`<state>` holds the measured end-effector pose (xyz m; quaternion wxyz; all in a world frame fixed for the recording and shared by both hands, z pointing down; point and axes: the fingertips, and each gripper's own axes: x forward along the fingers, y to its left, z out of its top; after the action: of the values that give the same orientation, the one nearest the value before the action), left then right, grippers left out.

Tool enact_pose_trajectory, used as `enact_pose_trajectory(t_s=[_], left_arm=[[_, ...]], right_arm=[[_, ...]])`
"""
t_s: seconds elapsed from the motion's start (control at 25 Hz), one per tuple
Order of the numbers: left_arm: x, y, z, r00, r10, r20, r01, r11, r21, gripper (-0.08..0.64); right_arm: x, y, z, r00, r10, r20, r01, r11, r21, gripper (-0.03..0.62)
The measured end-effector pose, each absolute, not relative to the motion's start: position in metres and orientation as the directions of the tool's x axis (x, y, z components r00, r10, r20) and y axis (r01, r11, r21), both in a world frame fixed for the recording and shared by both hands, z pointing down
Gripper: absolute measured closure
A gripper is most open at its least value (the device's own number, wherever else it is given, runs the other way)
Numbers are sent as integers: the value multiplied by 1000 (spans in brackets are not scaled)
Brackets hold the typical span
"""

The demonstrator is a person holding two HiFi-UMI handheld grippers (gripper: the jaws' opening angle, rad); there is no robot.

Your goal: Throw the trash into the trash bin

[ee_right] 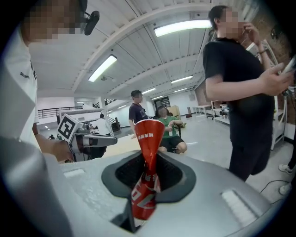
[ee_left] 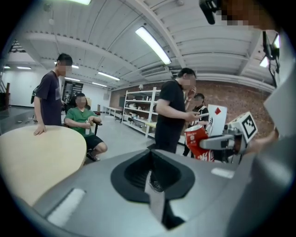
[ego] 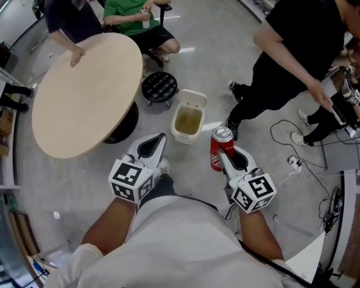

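My right gripper (ego: 221,154) is shut on a red drink can (ego: 221,143), which stands upright between its jaws and is squeezed in at the middle (ee_right: 149,139). The cream trash bin (ego: 192,99) stands open on the floor just ahead, between the two grippers and a little beyond them. My left gripper (ego: 162,137) is held level with the right one, to the bin's near left, its jaws together with nothing between them (ee_left: 150,152). The left gripper view catches the can (ee_left: 196,137) off to the right.
A round beige table (ego: 84,95) fills the left, with a black stool (ego: 159,87) beside the bin. A person in green sits behind the table (ego: 135,17), another leans on it, and a person in black (ego: 287,62) stands at the right. Cables (ego: 292,163) lie on the floor.
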<state>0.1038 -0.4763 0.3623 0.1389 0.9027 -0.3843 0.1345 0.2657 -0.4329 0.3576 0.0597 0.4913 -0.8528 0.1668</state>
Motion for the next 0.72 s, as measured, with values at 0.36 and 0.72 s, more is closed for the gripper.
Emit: enact_pose_trajectory(t_s=[0.36, 0.72], left_arm=[[88, -550, 362, 704, -609, 366, -690, -708, 150, 554], [92, -603, 392, 757, -506, 414, -611, -773, 173, 552]], right_arm=[[242, -501, 355, -472, -829, 300, -880, 419, -224, 518], [231, -564, 387, -407, -824, 394, -912, 339, -233, 520]])
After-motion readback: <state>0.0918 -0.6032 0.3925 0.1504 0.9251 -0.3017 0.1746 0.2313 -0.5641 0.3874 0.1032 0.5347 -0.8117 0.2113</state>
